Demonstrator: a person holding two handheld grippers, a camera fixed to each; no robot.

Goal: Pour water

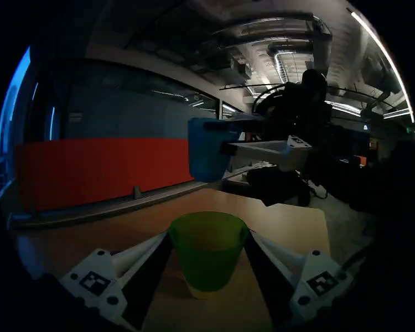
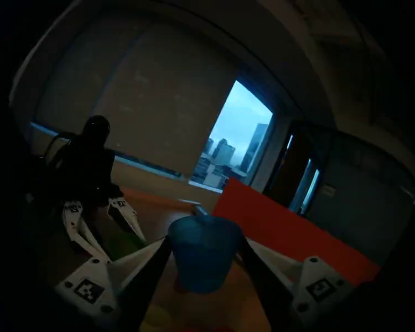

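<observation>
A green plastic cup (image 1: 208,254) stands on the wooden table (image 1: 288,221), with my left gripper (image 1: 208,233) shut on its sides. Up above and a little beyond it hangs a blue cup (image 1: 207,148), held clear of the table by my right gripper (image 1: 252,146), which reaches in from the right. In the right gripper view the blue cup (image 2: 203,254) sits between my right gripper's (image 2: 205,240) two fingers, and the whole view leans to one side. Farther off and lower left is my left gripper (image 2: 124,248) around the green cup (image 2: 118,244).
The room is dim. A dark figure of a person (image 1: 304,105) stands behind the right gripper. A red wall panel (image 1: 97,166) and glass partition run along the table's far side. A bright window (image 2: 235,138) lies beyond the table.
</observation>
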